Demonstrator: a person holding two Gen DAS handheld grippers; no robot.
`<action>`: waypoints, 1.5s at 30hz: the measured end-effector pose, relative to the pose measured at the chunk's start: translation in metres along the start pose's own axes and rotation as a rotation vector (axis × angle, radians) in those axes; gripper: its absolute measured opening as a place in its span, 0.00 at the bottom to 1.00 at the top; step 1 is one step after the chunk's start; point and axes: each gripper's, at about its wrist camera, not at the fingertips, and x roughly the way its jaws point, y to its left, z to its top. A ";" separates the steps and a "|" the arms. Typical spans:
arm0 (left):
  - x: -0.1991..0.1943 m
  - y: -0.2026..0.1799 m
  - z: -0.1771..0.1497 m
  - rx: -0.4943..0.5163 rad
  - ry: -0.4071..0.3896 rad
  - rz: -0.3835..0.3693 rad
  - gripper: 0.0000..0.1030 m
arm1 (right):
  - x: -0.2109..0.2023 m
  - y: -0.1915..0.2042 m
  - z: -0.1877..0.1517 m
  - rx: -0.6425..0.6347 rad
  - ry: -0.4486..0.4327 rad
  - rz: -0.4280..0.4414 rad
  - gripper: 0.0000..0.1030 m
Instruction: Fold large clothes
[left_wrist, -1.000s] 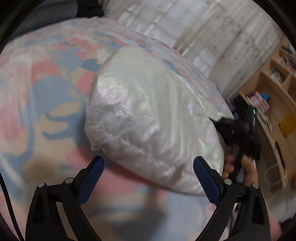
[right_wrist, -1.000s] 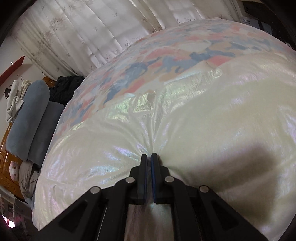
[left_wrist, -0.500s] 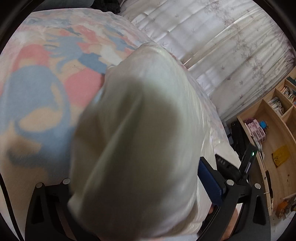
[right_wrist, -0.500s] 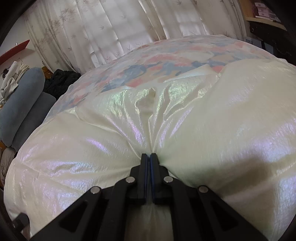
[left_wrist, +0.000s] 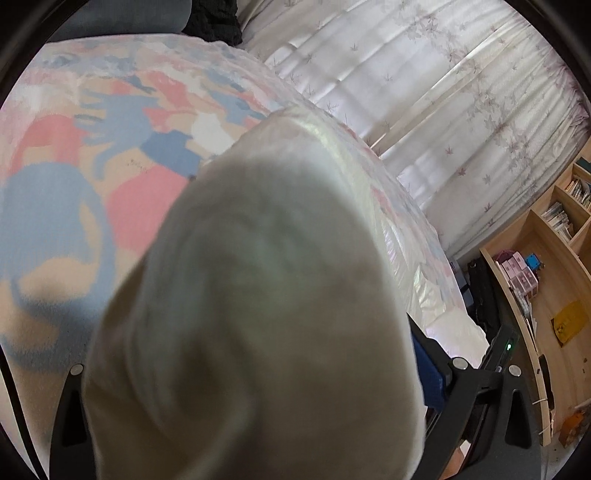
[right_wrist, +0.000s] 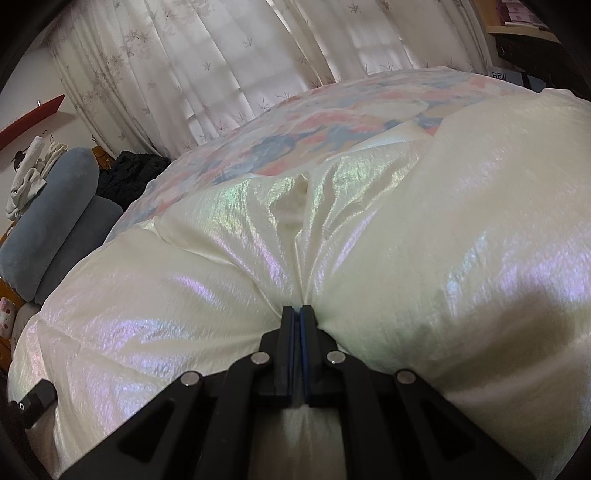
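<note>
The right gripper pinches the jacket at lower centre. The left gripper is spread around a puffy fold; best close it fully before lifting.

puffy, shimmery cream-white padded garment, bunched and creased, spread across the pastel-patterned bed

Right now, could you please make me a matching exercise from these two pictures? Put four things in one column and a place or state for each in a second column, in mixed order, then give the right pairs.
Things
1. right gripper
2. white puffy garment
3. grey-blue pillows
4. wooden shelf

Places or states
A. lying on the patterned bedspread
B. holding books and small boxes
C. shut on shiny fabric
D. stacked at the end of the bed

Pairs: 1-C, 2-A, 3-D, 4-B
</note>
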 end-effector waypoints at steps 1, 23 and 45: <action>-0.001 -0.001 0.001 0.005 -0.012 0.006 0.97 | 0.000 0.000 -0.001 0.000 -0.002 0.000 0.02; -0.051 -0.124 0.012 0.473 -0.252 0.183 0.37 | -0.028 -0.003 0.038 0.088 0.188 0.097 0.32; -0.074 -0.188 -0.011 0.633 -0.292 0.226 0.37 | -0.047 0.029 -0.020 -0.194 0.114 0.028 0.35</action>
